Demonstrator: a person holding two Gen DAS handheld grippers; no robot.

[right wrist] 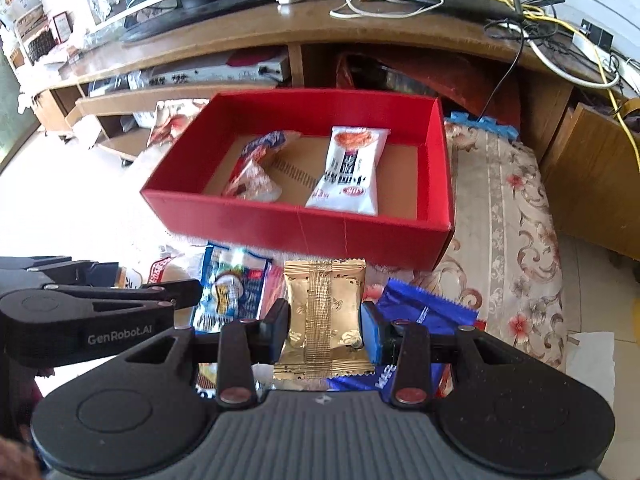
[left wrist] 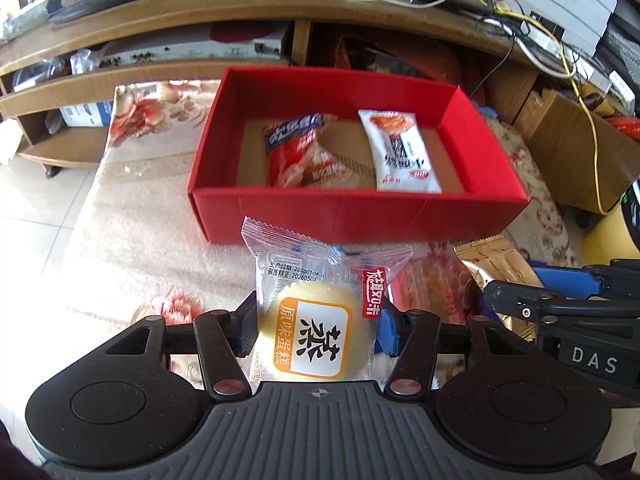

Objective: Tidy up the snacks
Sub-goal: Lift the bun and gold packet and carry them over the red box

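Note:
My left gripper (left wrist: 318, 326) is shut on a clear-wrapped yellow steamed cake (left wrist: 312, 332), held just in front of the red box (left wrist: 344, 210). The box holds a red-and-blue packet (left wrist: 298, 148) and a white packet (left wrist: 394, 152). My right gripper (right wrist: 326, 326) is shut on a gold foil packet (right wrist: 326, 312), in front of the same red box (right wrist: 296, 222), where the white packet (right wrist: 350, 170) and the red-and-blue packet (right wrist: 256, 168) lie. The right gripper also shows at the right edge of the left wrist view (left wrist: 560, 308), with the gold packet (left wrist: 500, 268).
Loose snacks lie on the floral mat (right wrist: 516, 216) under the right gripper: a blue packet (right wrist: 420, 308) and a blue-and-white packet (right wrist: 228, 284). A wooden TV cabinet (right wrist: 360, 36) with cables (right wrist: 560, 40) stands behind the box. White tiled floor (left wrist: 36, 208) is at left.

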